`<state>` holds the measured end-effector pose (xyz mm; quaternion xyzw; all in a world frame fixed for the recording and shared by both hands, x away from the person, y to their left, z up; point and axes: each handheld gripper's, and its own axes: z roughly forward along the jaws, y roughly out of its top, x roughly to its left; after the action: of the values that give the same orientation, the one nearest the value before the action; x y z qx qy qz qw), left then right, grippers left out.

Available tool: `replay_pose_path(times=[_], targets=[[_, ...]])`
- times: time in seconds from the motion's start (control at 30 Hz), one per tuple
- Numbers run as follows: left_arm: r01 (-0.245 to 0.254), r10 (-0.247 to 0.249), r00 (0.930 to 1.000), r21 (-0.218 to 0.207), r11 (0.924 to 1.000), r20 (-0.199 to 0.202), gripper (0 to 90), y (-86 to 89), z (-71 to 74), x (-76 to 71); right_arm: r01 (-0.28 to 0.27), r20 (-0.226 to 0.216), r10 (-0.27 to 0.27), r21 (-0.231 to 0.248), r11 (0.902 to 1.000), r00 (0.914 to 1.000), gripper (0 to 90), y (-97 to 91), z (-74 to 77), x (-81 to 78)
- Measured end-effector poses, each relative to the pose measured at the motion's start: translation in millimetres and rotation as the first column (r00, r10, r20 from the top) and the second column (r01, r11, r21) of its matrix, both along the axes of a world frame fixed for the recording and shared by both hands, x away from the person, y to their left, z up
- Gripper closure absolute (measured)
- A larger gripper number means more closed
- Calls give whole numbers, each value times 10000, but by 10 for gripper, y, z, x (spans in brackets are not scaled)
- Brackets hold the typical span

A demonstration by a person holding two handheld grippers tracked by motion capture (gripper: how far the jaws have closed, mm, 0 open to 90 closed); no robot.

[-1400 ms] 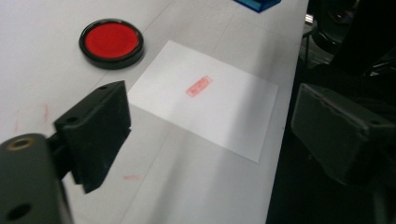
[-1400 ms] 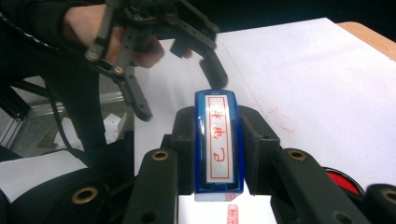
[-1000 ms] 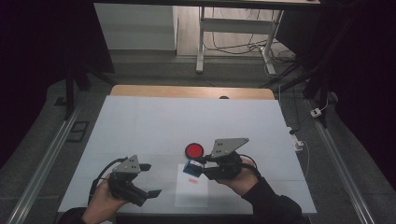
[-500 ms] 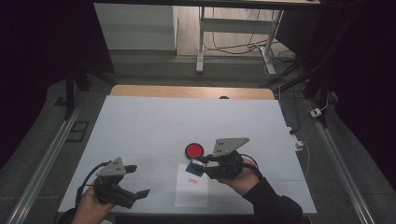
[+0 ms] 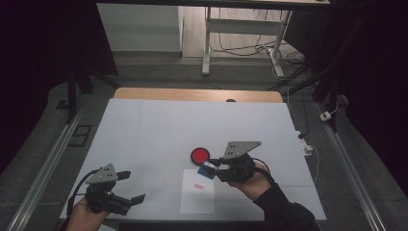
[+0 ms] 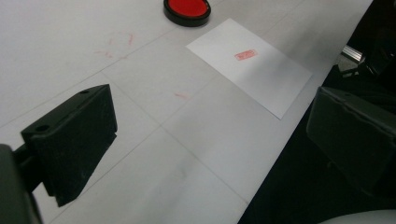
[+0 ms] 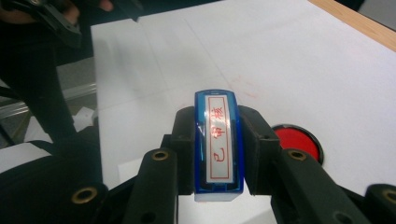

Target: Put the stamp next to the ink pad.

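Right gripper view showed your right gripper (image 7: pixel 218 154) pinching the blue stamp (image 7: pixel 218 144) above the paper (image 5: pixel 198 191), probably for stamping. Your left gripper (image 6: pixel 219 140) sat spread, holding nothing.

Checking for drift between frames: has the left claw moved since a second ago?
Yes. In the high view the left claw has slid left toward the white table's near-left corner, farther from the white paper sheet.

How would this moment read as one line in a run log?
right gripper: shut on blue rectangular stamp | left gripper: open, empty | white paper sheet: one red mark | round red ink pad: beside sheet
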<state>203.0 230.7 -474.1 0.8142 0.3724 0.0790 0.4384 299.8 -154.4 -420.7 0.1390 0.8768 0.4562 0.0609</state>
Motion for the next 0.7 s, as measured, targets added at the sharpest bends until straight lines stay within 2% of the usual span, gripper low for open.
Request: replay_pose_path(times=[0.17, 0.43, 0.7], targets=[[-399, 392, 9989, 264, 9989, 275, 8, 56, 6, -38, 465, -73, -466, -169, 9988, 9989, 692, -84, -30, 52], [-903, 892, 9958, 700, 9934, 189, 0, 138, -12, -73, 1159, -45, -1162, -445, 9923, 9932, 692, -239, -97, 140], [-1069, 1065, 9943, 663, 9921, 91, 0, 188, -26, -81, 1829, 243, -1814, -848, 9795, 9831, 692, -385, -162, 220]])
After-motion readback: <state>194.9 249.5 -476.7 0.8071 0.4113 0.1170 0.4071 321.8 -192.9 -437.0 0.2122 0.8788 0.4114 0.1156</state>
